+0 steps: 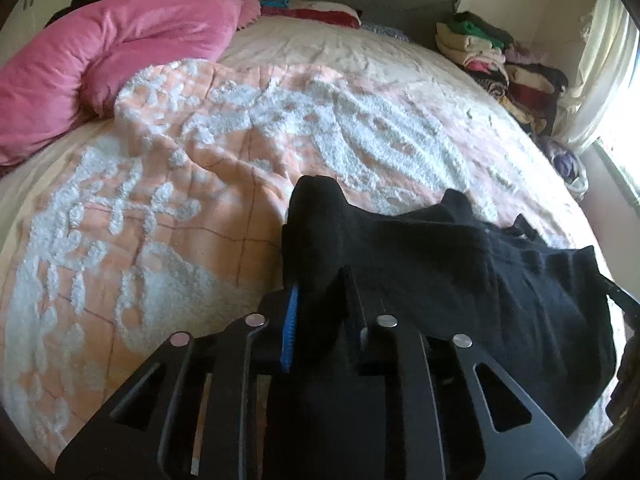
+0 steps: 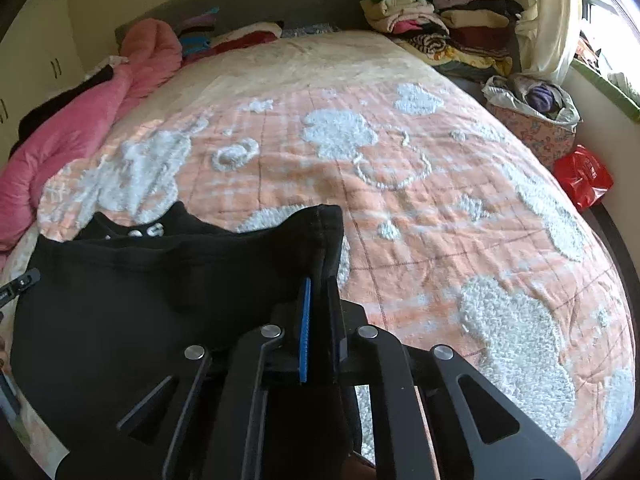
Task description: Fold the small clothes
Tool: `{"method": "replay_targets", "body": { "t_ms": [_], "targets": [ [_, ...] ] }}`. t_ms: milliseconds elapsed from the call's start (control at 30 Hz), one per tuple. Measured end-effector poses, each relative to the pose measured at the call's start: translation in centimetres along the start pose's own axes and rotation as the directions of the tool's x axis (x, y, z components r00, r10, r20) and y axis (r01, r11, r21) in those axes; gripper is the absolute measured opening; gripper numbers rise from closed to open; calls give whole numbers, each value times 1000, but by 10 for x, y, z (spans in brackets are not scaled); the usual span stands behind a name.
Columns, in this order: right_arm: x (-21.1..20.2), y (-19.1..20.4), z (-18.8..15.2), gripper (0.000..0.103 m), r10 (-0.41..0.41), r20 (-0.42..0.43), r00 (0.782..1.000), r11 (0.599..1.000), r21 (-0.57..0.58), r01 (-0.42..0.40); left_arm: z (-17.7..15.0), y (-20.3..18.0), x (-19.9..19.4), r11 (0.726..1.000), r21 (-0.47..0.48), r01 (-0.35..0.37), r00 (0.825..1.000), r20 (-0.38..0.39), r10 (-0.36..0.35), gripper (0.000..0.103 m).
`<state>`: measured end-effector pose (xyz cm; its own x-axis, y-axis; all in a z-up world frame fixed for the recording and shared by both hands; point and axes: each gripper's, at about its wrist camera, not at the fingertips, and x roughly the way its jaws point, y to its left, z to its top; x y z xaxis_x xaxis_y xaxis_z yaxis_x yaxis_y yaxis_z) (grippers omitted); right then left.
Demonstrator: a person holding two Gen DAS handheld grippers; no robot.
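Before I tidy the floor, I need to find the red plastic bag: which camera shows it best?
The right wrist view: the red plastic bag lies in full sight beside the bed's right edge, below a patterned basket. The left wrist view does not show it at all.

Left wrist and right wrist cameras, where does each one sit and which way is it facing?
Left wrist view: sits on the left claw, looking down along its fingers over the bed; the claw is shut on the black garment.
Right wrist view: sits on the right claw, same downward slant; it is shut on the garment's other corner.
Shared: the garment, the pink quilt and the folded clothes pile by the headboard.
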<state>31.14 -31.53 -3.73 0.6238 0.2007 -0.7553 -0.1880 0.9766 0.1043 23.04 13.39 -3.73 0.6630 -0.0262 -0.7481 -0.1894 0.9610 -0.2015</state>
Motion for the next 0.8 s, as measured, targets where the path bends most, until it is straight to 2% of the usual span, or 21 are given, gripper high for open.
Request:
{"method": "replay_targets", "body": {
  "t_ms": [67, 200, 300, 533, 800],
  "targets": [
    [-12, -1, 5, 6, 24, 39, 999, 1000, 12, -25, 3, 2, -9, 1000, 0, 4, 999, 34, -4, 3],
    [-29, -6, 17, 6, 53, 101, 993, 997, 47, -58, 12, 4, -30, 1000, -15, 28, 995, 97, -26, 3],
    [-26, -11, 23, 6, 49, 108, 993, 996, 71, -57, 15, 1, -28, 1000, -1, 4, 995, 104, -4, 3],
    [3, -16, 15, 6, 6, 24, 1000, 995, 102, -8, 7, 15, -6, 999, -33, -32, 998, 61, 34, 3],
    [11, -9, 6, 7, -21, 1, 1000, 997, 69, 21, 6, 12, -7, 999, -23, -36, 998, 43, 37, 4]
  ]
}}
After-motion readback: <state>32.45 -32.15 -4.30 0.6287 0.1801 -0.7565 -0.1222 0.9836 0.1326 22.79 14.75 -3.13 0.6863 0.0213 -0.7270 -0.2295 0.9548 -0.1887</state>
